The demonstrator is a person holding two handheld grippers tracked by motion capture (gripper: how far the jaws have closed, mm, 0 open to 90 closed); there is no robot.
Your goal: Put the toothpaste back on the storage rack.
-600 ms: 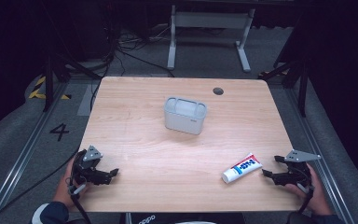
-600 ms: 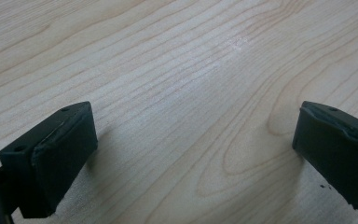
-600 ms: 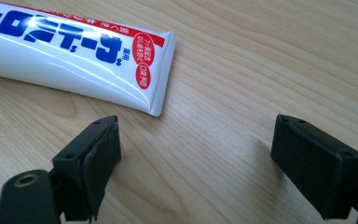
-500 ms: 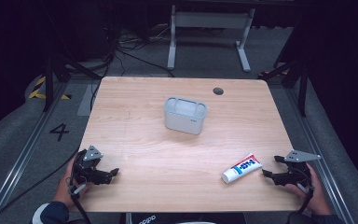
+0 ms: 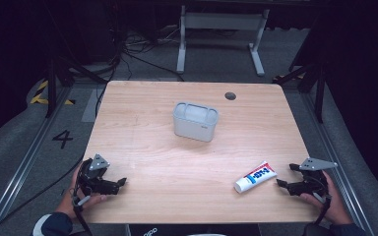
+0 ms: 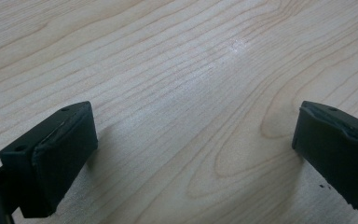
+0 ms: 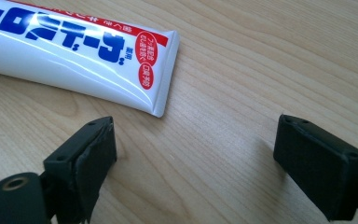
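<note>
Nothing moved since earlier, glossy toothpaste tube (image 7: 70,51) flat on woodgrain table (image 5: 142,123); both claws gape empty

Left claw (image 5: 120,183) at lower left of the high view, jaws wide apart, nothing between. Right claw (image 5: 281,179) at lower right, jaws likewise spread, gripping nothing. Both held low, hands beneath.

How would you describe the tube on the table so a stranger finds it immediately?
Start at the wooden table, near edge, right side. Just before the right claw lies a toothpaste tube, flat and slanted. It is white with blue lettering and red trim, unlike the grey box at the centre.
</note>
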